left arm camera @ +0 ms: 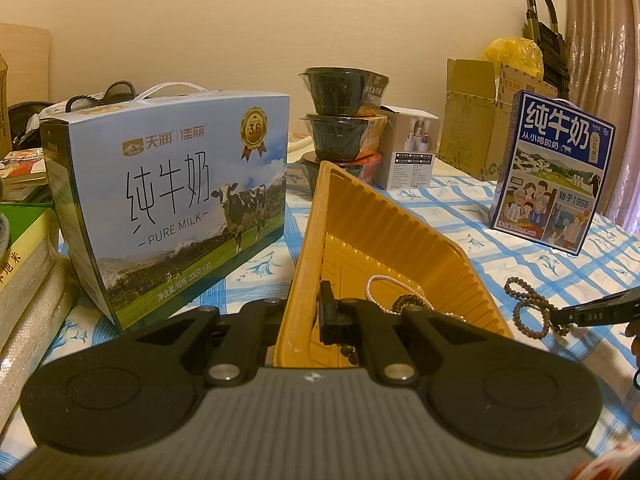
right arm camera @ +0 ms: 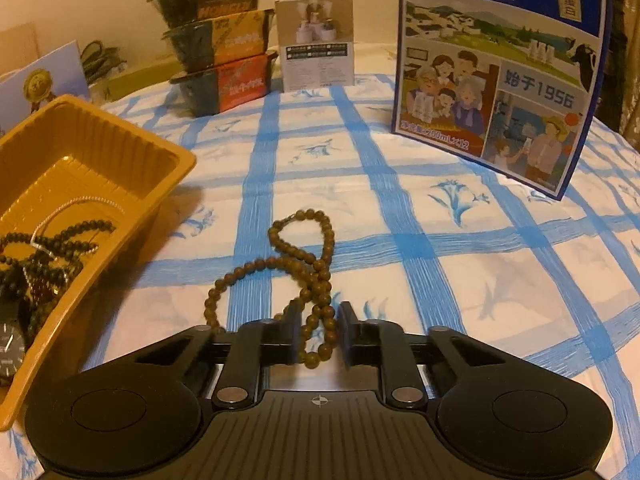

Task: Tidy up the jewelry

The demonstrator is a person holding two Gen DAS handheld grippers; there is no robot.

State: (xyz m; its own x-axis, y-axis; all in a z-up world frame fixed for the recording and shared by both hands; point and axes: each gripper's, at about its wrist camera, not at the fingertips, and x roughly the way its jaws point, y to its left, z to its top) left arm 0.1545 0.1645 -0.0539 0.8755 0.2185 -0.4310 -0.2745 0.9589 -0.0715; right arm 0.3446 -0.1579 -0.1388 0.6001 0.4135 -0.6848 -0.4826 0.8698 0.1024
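Clamping the near wall of the ribbed yellow plastic tray [left arm camera: 400, 236], your left gripper [left arm camera: 310, 312] has its jaws closed on that rim, tray tipped up off the blue-checked white tablecloth [right arm camera: 400, 208]. Inside the tray: a thin silver bead chain [left arm camera: 374, 288], dark bead strands [right arm camera: 60, 240] and a black-faced watch [right arm camera: 8, 344], piled at the low end. The brown wooden bead string [right arm camera: 308, 276] lies looped on the cloth just beside the tray. Your right gripper [right arm camera: 320, 336] sits low over its near loop, the beads between the fingers [right arm camera: 290, 332]; gaps show on both sides, so the pads aren't pressing on them. Blue milk carton box [right arm camera: 500, 60] stands well behind.
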